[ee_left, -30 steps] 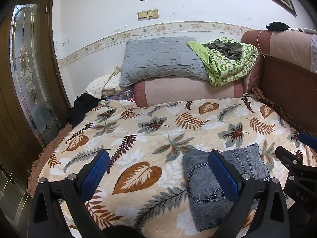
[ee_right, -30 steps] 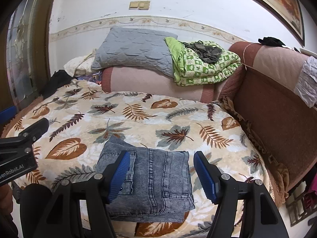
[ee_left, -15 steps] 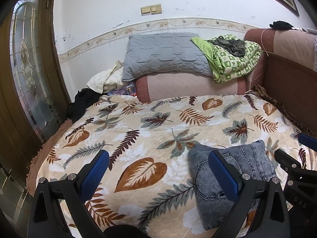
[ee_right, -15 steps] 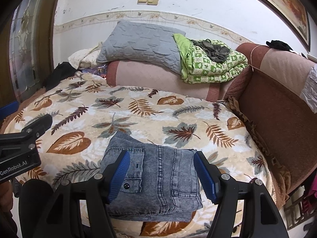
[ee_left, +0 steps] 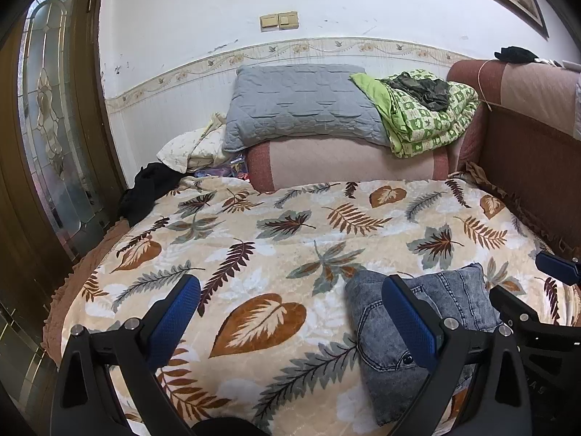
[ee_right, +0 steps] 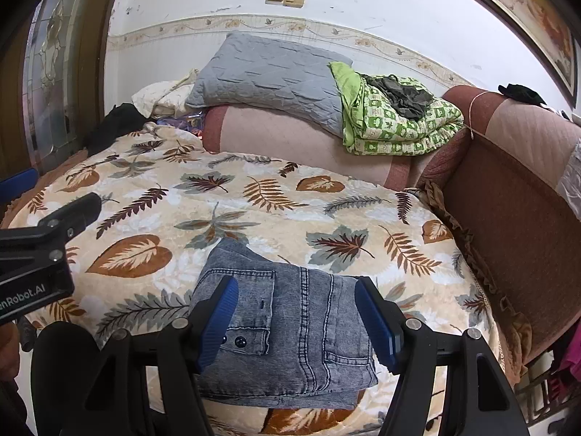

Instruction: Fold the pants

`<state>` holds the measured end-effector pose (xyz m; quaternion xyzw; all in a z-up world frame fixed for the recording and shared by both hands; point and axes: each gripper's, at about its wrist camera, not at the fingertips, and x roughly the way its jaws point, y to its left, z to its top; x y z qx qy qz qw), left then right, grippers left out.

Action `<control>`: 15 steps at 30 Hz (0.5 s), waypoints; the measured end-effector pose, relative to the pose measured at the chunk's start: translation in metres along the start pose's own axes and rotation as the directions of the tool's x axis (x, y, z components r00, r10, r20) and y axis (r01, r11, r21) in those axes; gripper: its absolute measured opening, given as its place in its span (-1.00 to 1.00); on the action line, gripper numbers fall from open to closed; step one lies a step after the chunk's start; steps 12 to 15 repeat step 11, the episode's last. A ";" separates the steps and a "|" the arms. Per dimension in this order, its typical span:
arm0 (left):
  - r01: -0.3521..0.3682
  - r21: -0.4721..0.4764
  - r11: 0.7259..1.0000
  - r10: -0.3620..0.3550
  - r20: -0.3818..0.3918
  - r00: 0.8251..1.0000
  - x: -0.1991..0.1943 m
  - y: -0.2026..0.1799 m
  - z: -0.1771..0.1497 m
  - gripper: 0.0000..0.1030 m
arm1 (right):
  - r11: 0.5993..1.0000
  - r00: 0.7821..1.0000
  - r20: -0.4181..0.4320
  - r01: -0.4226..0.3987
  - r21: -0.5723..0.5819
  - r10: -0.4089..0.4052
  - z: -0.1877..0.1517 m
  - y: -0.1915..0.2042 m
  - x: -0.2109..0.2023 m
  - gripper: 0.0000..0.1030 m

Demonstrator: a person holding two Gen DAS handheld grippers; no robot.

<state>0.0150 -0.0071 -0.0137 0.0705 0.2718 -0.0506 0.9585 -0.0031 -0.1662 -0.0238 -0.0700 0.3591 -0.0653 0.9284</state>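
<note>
The right gripper (ee_right: 296, 323) hangs with its blue pads spread wide and nothing between them, and over the last second it has drawn up and back: the folded pants (ee_right: 287, 327) sat lower and nearer in its view a second ago and now show more fully beneath it, with the pocket, the two studs and the seams in plain sight. The left gripper (ee_left: 290, 321) is likewise wide apart and empty, held over bare blanket (ee_left: 254, 239) to the left of the pants (ee_left: 428, 312), and its view has also lifted and pulled away a little, so more of the bed is seen than before. The pants themselves have not shifted; they lie as a compact, squared bundle of grey-blue denim near the front edge of the leaf-patterned blanket, towards the right side of the bed, with their layers stacked and the lower edges roughly aligned. Neither tool touches the cloth. That both have let go and backed off while the bundle keeps its shape suggests the folding is finished, or very nearly so, and this is likely the retreat. Further back, well apart from the pants, a grey pillow (ee_right: 268, 72) and a folded green quilt (ee_right: 399, 123) rest on the pink bolster (ee_right: 290, 138).
</note>
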 end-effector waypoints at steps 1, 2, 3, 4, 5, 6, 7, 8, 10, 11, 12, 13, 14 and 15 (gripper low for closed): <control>0.002 -0.002 1.000 -0.002 0.001 1.000 0.000 0.001 0.000 0.94 | 1.000 1.000 0.000 0.001 -0.003 -0.001 0.001 0.001 0.000 0.37; 0.006 -0.002 1.000 -0.006 0.001 1.000 0.001 0.001 0.001 0.94 | 1.000 1.000 0.000 0.002 -0.005 -0.002 0.001 0.002 0.001 0.37; 0.007 -0.002 1.000 -0.007 0.001 1.000 0.001 0.002 0.001 0.94 | 1.000 1.000 0.000 0.002 -0.007 -0.002 0.001 0.003 0.001 0.37; 0.004 -0.003 1.000 -0.004 0.003 1.000 0.001 0.002 0.002 0.94 | 1.000 1.000 0.001 0.002 -0.008 -0.002 0.001 0.004 0.001 0.37; 0.002 -0.005 1.000 -0.002 0.005 1.000 0.001 0.002 0.002 0.94 | 1.000 1.000 0.001 0.002 -0.012 -0.002 0.001 0.006 0.001 0.37; 0.006 -0.006 1.000 -0.006 0.005 1.000 0.002 0.003 0.002 0.94 | 1.000 1.000 0.000 0.003 -0.015 -0.003 0.001 0.007 0.001 0.37; 0.007 -0.008 1.000 -0.007 0.005 1.000 0.002 0.003 0.002 0.94 | 1.000 1.000 -0.001 0.002 -0.016 -0.002 0.001 0.007 0.002 0.37; 0.008 -0.010 1.000 -0.008 0.006 1.000 0.002 0.003 0.003 0.94 | 1.000 1.000 -0.003 0.000 -0.018 0.000 0.001 0.008 0.002 0.37; 0.018 -0.020 1.000 -0.018 0.006 1.000 0.004 0.003 0.003 0.94 | 1.000 1.000 -0.004 -0.001 -0.021 0.001 0.001 0.009 0.004 0.37; 0.018 -0.022 1.000 -0.018 -0.001 1.000 0.005 0.003 0.003 0.94 | 1.000 1.000 -0.005 0.002 -0.023 -0.002 0.000 0.009 0.005 0.37; 0.018 -0.022 1.000 -0.018 -0.001 1.000 0.005 0.003 0.003 0.94 | 1.000 1.000 -0.005 0.002 -0.023 -0.002 0.000 0.009 0.005 0.37; 0.018 -0.022 1.000 -0.018 -0.001 1.000 0.005 0.003 0.003 0.94 | 1.000 1.000 -0.005 0.002 -0.023 -0.002 0.000 0.009 0.005 0.37; 0.018 -0.022 1.000 -0.018 -0.001 1.000 0.005 0.003 0.003 0.94 | 1.000 1.000 -0.005 0.002 -0.023 -0.002 0.000 0.009 0.005 0.37; 0.018 -0.022 1.000 -0.018 -0.001 1.000 0.005 0.003 0.003 0.94 | 1.000 1.000 -0.005 0.002 -0.023 -0.002 0.000 0.009 0.005 0.37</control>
